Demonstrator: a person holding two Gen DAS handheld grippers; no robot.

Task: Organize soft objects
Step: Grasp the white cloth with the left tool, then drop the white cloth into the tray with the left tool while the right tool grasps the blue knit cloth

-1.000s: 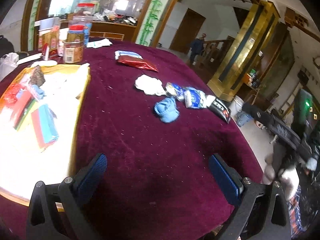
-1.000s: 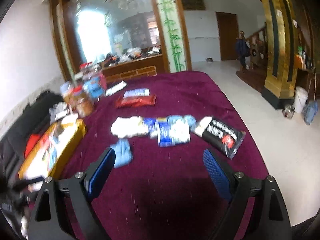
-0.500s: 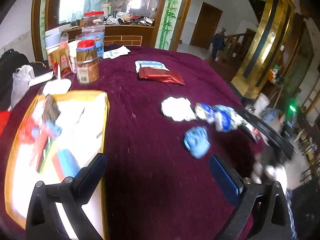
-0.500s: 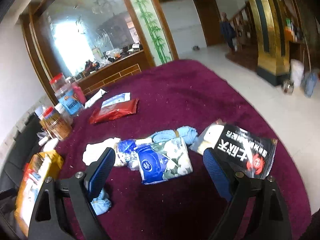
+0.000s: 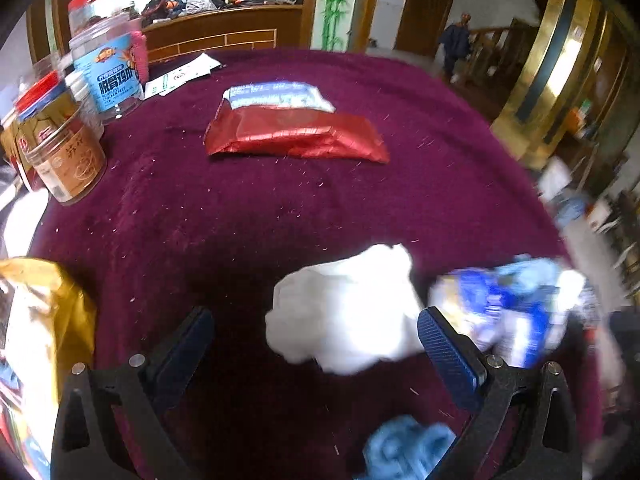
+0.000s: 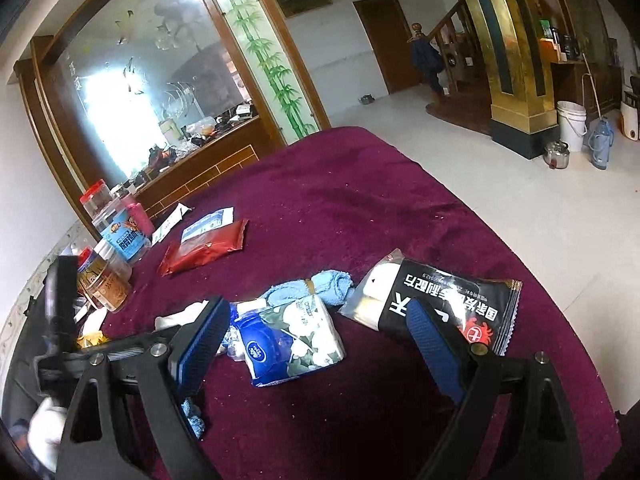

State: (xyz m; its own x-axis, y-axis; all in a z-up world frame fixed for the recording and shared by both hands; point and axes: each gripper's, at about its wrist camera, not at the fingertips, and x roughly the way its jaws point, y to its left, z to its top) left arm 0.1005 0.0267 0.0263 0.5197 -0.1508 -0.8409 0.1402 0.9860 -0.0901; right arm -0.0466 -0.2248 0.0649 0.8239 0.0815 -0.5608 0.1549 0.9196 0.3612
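Left claw (image 5: pixel 314 334) released, just narrowing, white cloth (image 5: pixel 344 312) between its fingers; right claw (image 6: pixel 316 332) released around tissue pack (image 6: pixel 290 340).

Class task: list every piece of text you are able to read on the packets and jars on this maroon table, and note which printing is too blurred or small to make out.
"脱骨鸡爪" and "BONELESS CHICKEN FEET": blue-label jar.
"天": black snack packet, upside down; its other characters are too distorted to read reliably.
Blue tissue pack: round logo too small to read.
Gold-label jar: characters too blurred.
White paper slip: print too small.
Red foil packet: no readable text.
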